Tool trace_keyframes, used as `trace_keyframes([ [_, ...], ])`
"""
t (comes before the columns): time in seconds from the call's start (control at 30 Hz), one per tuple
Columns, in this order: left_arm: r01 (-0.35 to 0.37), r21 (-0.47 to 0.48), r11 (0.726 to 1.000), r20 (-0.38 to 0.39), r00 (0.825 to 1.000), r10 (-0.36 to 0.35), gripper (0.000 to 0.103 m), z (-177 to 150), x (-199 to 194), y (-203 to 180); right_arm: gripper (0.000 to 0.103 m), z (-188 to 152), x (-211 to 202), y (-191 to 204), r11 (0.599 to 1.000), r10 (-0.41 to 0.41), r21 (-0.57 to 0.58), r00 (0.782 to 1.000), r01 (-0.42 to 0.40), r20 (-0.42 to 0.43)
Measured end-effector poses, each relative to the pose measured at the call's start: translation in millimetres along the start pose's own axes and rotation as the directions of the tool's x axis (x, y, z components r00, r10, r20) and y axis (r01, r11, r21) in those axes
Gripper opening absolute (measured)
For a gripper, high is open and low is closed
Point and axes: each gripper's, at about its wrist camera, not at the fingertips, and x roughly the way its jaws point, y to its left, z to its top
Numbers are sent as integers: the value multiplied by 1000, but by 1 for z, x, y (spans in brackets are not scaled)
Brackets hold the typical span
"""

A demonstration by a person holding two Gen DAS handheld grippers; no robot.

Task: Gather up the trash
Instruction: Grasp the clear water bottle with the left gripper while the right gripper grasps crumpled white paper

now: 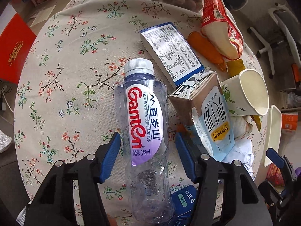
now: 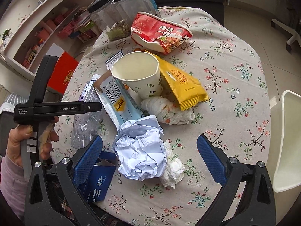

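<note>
Tabletop (image 2: pixel 235 86) under a floral cloth carries the trash in one cluster. Ganten water bottle (image 1: pixel 145 131) lies flat, cap pointing away, between the spread blue pads of the left tongs (image 1: pixel 148 156); contact is not evident. Milk carton (image 1: pixel 208 116) lies just beside the bottle, touching a tipped paper cup (image 2: pixel 139 75). Crumpled white paper ball (image 2: pixel 141 150) sits between the right tongs (image 2: pixel 149 162), whose jaws stand wide apart, gripping nothing.
</note>
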Motion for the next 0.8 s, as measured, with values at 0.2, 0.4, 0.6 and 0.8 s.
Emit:
trace_keyframes([
  [0.2,11,26,1000,50,999,-13,45,1,-12,6,92,5,29,9,999,24,-29,997,-26,-77],
  [0.4,40,4,999,138,990,-40,45,0,-45,27,60,3,37,19,997,6,-72,992,-15,-125],
  [0.6,123,-38,992,246,963,-110,45,0,-72,43,56,1,20,28,994,17,-106,998,-23,-63],
  [0.8,170,-5,985,368,916,-157,45,1,-96,28,56,13,-12,35,994,37,-106,996,-29,80],
])
